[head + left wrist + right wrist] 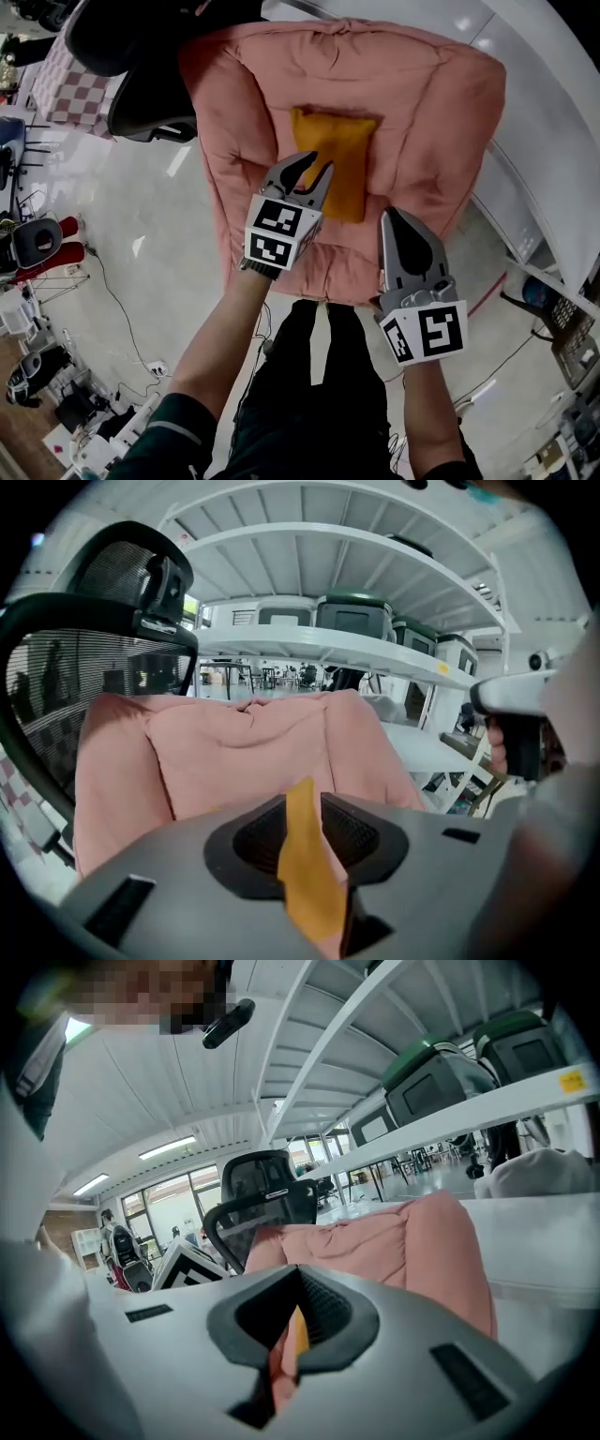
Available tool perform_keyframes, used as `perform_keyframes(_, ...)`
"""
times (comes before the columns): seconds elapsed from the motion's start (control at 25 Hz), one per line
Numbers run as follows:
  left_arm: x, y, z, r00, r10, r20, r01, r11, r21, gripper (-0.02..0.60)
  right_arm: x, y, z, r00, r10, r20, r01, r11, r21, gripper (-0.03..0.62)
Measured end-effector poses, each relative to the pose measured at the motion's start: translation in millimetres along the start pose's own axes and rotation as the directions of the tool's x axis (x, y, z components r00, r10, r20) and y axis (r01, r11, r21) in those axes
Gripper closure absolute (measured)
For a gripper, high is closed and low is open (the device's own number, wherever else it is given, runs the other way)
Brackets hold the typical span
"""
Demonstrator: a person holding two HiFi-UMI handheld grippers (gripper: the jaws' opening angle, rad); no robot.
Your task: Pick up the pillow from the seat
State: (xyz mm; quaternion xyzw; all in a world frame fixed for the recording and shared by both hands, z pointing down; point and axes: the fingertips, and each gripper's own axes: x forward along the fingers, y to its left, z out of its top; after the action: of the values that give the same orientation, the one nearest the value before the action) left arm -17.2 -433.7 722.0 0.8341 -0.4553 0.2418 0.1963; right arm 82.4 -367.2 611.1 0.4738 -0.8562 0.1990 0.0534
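An orange pillow (336, 159) lies flat on the pink padded seat (431, 103). My left gripper (317, 167) hovers at the pillow's near left edge with its jaws parted and nothing pressed between them. In the left gripper view the pillow (305, 855) shows through the gap of that gripper (302, 803), with the pink backrest (244, 752) behind. My right gripper (397, 217) is shut and empty, over the seat's front right, nearer to me than the pillow. Only a sliver of the pillow (298, 1333) shows in the right gripper view below its closed tips (298, 1279).
A black mesh office chair (141, 75) stands just left of the pink seat. White shelving (534, 112) runs along the right, with green-lidded bins (356, 616) on it. Cables (122, 309) trail on the floor at left. The person's legs are below the seat's front edge.
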Motion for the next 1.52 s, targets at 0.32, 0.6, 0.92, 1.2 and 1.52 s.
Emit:
perform_keyframes(0.32, 63, -9, -12, 0.999, -0.021, -0.046, 0.029, 0.983, 0.179, 0.432, -2, -23, -29, 0.998, -0.054, -0.013, 0.054, 0.998, 0.024, 0.591)
perform_keyframes(0.6, 106, -6, -16, 0.992, 0.042, -0.117, 0.003, 0.933, 0.359, 0.4, -5, -40, -46, 0.995, -0.103, -0.018, 0.104, 0.992, 0.071, 0.591)
perform_keyframes(0.92, 142, -19, -14, 0.976, 0.101, -0.193, 0.026, 0.826, 0.563, 0.336, -15, -53, -51, 0.987, -0.155, -0.033, 0.157, 0.985, 0.075, 0.591)
perform_keyframes(1.2, 161, -8, -30, 0.946, 0.199, -0.256, 0.008, 0.774, 0.633, 0.408, -21, -59, -51, 0.981, -0.188, -0.039, 0.191, 0.979, 0.071, 0.591)
perform_keyframes(1.52, 148, -7, -36, 0.947, 0.224, -0.229, -0.001, 0.717, 0.697, 0.517, -24, -60, -43, 0.978, -0.205, -0.043, 0.207, 0.975, 0.079, 0.591)
